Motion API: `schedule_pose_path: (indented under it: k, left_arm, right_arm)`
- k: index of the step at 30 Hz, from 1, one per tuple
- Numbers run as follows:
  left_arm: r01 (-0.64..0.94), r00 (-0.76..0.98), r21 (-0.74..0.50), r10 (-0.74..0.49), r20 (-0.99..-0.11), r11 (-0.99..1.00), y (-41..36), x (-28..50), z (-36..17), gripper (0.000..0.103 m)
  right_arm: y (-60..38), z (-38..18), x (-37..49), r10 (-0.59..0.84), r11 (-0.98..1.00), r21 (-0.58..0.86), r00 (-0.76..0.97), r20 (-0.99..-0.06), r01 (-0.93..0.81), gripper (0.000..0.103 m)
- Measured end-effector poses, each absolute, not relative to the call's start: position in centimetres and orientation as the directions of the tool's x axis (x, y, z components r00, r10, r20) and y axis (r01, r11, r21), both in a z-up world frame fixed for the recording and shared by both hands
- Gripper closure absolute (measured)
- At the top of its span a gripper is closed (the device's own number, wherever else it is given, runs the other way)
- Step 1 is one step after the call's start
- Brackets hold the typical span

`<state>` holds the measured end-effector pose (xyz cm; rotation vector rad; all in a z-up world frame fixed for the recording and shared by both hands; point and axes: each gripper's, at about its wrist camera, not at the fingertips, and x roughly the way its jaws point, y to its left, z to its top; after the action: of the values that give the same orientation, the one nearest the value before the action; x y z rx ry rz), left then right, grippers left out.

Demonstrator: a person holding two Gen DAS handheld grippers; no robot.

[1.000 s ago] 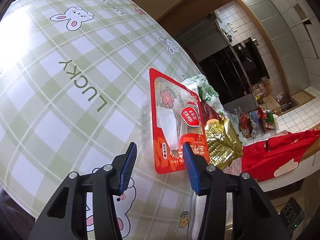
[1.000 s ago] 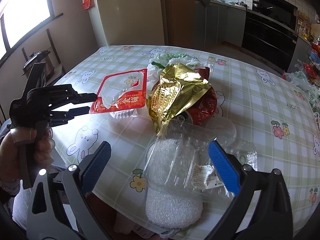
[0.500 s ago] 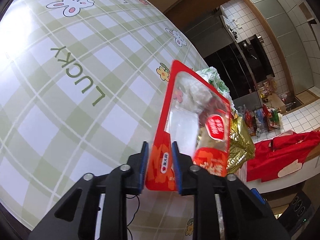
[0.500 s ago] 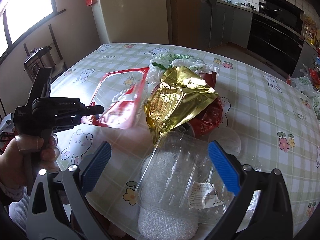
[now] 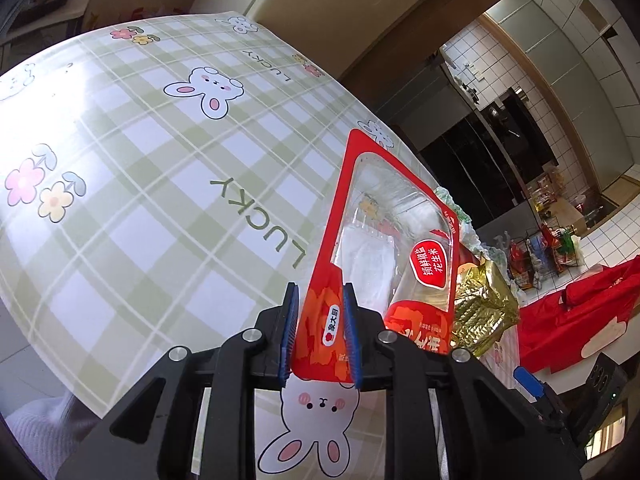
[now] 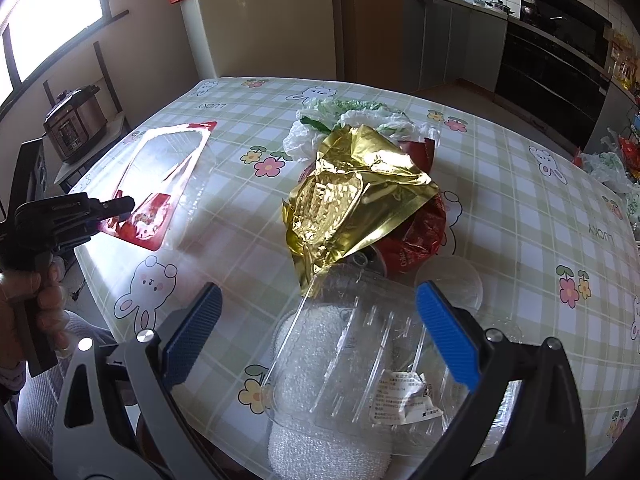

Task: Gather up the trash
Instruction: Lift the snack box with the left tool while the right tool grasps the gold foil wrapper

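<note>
My left gripper (image 5: pixel 319 334) is shut on the near edge of a red snack bag with a clear window (image 5: pixel 384 240) and holds it lifted over the checked tablecloth. The bag (image 6: pixel 160 176) and the left gripper (image 6: pixel 120 208) also show at the left of the right wrist view. My right gripper (image 6: pixel 320 320) is open and empty, above a clear plastic tray (image 6: pixel 360 360) and white foam wrap (image 6: pixel 320 420) at the table's near edge. A gold foil bag (image 6: pixel 352 200), a red wrapper (image 6: pixel 416 240) and a white-green plastic bag (image 6: pixel 348 116) lie piled mid-table.
The table (image 6: pixel 520 184) wears a green checked cloth with bunnies. A fridge (image 6: pixel 260 20) and kitchen cabinets (image 6: pixel 560 60) stand behind. A pressure cooker (image 6: pixel 74 128) sits on a stand at the left. More bags (image 6: pixel 612 164) lie at the table's far right edge.
My left gripper closed on the red snack bag, lifted it off the table and pulled it left, away from the pile. The right gripper stayed open and drew back slightly.
</note>
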<state>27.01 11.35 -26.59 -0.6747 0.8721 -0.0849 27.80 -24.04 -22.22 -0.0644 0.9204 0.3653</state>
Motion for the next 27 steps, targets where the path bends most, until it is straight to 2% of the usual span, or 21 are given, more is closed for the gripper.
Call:
schedule_pose_path:
  k: [8,13,27]
  left_arm:
    - [-0.141,0.687,-0.522,-0.296,-0.663,0.842,11.1,25.5,-24.6,0.082]
    - [-0.116,0.699,-0.49,-0.279,-0.658,0.864,10.6,24.6,-23.7,0.082]
    - [-0.115,0.707,-0.501,-0.284,-0.648,0.858,10.9,23.5,-23.6,0.082]
  right_arm:
    - [-24.0,-22.6,28.1,0.261,0.936,0.073,0.541,-0.799,-0.344,0.007]
    - [-24.7,-21.7,28.6,0.266,0.937,0.069,0.574,-0.775,-0.341,0.007]
    - [-25.3,-20.9,33.7,0.218,0.947,0.013,0.613,-0.76,-0.321,0.02]
